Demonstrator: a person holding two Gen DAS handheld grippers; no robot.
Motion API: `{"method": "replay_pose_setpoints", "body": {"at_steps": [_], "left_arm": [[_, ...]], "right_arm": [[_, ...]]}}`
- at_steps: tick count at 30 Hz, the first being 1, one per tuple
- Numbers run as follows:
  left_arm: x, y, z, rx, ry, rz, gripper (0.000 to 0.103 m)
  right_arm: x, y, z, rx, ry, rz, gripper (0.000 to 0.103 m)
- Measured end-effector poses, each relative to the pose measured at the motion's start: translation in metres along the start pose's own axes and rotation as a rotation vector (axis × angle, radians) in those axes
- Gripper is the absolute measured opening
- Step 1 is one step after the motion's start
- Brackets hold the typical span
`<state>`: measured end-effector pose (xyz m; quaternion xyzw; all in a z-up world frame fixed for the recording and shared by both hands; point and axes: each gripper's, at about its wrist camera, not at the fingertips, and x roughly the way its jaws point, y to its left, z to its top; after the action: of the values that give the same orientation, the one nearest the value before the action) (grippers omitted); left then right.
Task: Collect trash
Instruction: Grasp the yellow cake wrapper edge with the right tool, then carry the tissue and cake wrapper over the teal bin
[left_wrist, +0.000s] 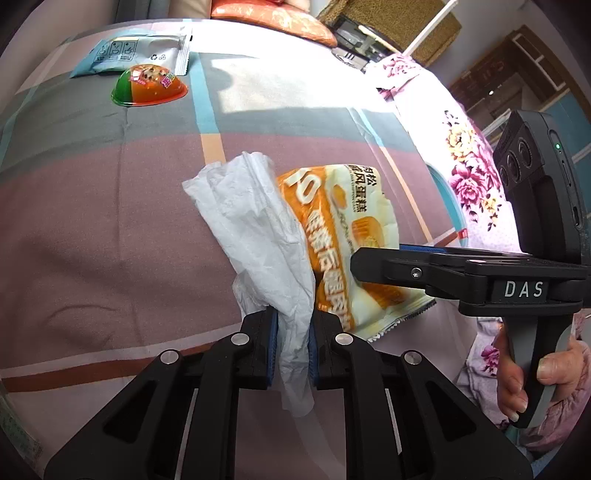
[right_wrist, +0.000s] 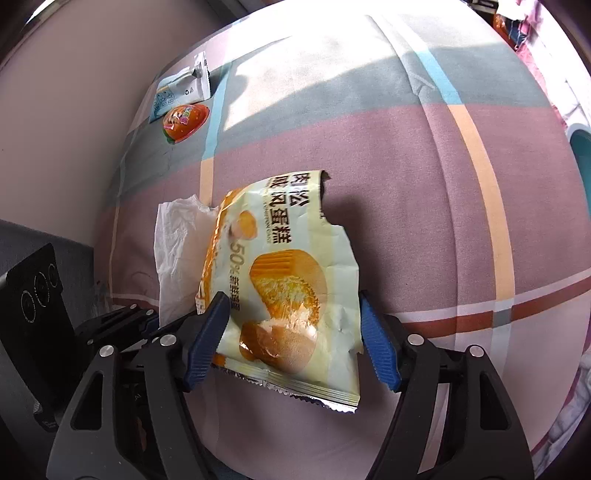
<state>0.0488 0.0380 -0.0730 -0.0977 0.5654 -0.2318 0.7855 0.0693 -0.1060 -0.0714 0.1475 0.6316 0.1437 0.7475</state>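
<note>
My left gripper (left_wrist: 293, 325) is shut on a crumpled white tissue (left_wrist: 258, 229), which stands up from between the pads. An orange and cream cake wrapper (left_wrist: 347, 236) lies beside the tissue on the plaid bedsheet (left_wrist: 110, 206). My right gripper (right_wrist: 291, 325) is open, its blue pads on either side of the wrapper (right_wrist: 291, 280), apart from it as far as I can see. In the left wrist view the right gripper (left_wrist: 369, 264) reaches in from the right over the wrapper. The tissue (right_wrist: 177, 243) shows behind the wrapper in the right wrist view.
An orange and green jelly cup (left_wrist: 149, 86) and a pale blue and white sachet (left_wrist: 129, 51) lie at the far left of the bed; both show in the right wrist view, cup (right_wrist: 184, 122), sachet (right_wrist: 181, 92). A floral quilt (left_wrist: 469, 173) lies at the right edge.
</note>
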Motion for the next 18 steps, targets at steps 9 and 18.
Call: {"method": "replay_pose_setpoints", "body": {"at_steps": [9, 18], "left_arm": [[-0.002, 0.002, 0.001, -0.027, 0.000, 0.027, 0.004], [-0.014, -0.026, 0.017, 0.023, -0.047, 0.098, 0.005]], "right_arm": [[-0.021, 0.003, -0.001, -0.057, -0.054, 0.000, 0.013], [-0.079, -0.016, 0.008, -0.081, -0.213, -0.055, 0.010]]}}
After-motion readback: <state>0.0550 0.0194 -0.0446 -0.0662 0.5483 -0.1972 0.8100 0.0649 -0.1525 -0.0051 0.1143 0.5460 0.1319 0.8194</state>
